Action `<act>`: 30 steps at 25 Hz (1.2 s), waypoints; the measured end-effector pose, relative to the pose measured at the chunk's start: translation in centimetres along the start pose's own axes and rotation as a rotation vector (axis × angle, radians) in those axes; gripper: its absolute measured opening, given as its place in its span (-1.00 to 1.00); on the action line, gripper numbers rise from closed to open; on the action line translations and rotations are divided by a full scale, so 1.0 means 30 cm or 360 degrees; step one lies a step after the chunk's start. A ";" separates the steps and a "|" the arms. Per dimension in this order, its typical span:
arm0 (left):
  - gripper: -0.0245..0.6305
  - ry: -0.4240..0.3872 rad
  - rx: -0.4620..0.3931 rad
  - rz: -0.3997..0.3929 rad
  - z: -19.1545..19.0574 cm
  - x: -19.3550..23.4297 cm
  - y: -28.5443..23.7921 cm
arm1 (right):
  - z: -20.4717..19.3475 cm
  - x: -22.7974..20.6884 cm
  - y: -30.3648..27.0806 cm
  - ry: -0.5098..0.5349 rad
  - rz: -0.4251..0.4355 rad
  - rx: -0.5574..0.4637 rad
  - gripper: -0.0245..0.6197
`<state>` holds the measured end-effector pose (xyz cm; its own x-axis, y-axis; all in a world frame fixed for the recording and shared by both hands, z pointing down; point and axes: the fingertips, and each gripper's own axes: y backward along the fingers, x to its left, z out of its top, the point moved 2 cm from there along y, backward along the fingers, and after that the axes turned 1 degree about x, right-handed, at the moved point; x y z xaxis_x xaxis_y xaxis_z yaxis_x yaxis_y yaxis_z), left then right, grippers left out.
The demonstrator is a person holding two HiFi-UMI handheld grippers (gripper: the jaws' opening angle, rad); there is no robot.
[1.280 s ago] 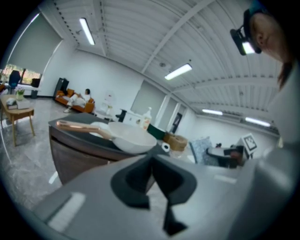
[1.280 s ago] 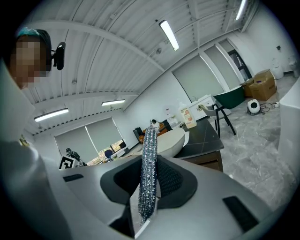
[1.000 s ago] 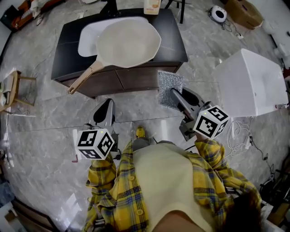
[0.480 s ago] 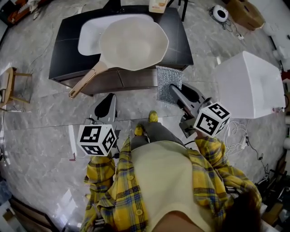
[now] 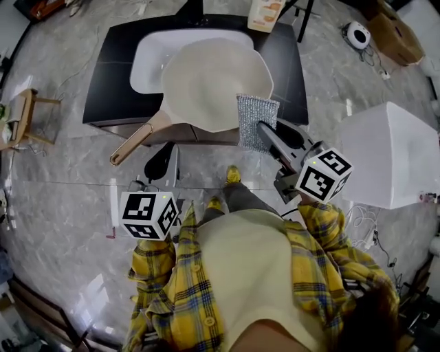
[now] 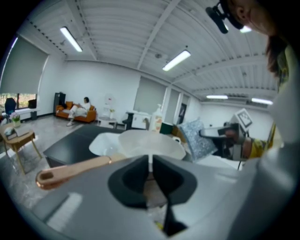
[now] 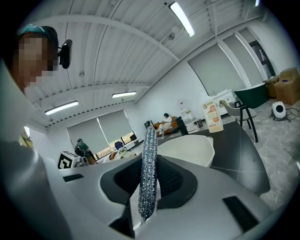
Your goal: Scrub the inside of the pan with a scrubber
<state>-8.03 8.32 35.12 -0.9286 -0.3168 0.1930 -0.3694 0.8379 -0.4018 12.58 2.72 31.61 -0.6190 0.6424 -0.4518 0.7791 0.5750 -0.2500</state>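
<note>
A cream pan with a tan handle rests over a white sink set in a dark counter; it also shows in the left gripper view as the pan. My right gripper is shut on a silvery scrubber, held at the pan's near right rim. From the right gripper view the scrubber stands on edge between the jaws. My left gripper is shut with nothing in it, just short of the counter's front and below the handle.
A carton stands at the counter's back edge. A white box sits on the floor at the right, a small wooden table at the left. Cables lie by the box. People sit far off in the room.
Both grippers have moved forward toward the counter. The scrubber has gone from in front of the counter to the pan's near right rim.
</note>
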 end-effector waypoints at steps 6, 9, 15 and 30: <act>-0.89 0.0034 0.0012 0.0115 0.044 0.036 -0.084 | 0.083 -0.091 -0.090 0.0025 0.0082 0.0030 -0.67; -0.89 0.0013 0.0013 0.0194 0.069 0.053 -0.105 | 0.121 -0.121 -0.124 0.0034 0.0125 0.0040 -0.67; -0.88 -0.0025 0.0039 0.0319 0.133 0.096 -0.137 | 0.159 -0.188 -0.175 0.0038 0.0223 0.0073 -0.67; -0.73 -0.0221 0.0301 0.0267 0.201 0.173 -0.309 | 0.157 -0.246 -0.269 0.0062 0.0203 0.0101 -0.67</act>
<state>-9.63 -3.79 34.44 -0.9683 -0.2497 -0.0095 -0.1980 0.7901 -0.5802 11.31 -9.06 32.92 -0.5171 0.7281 -0.4499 0.8556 0.4552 -0.2467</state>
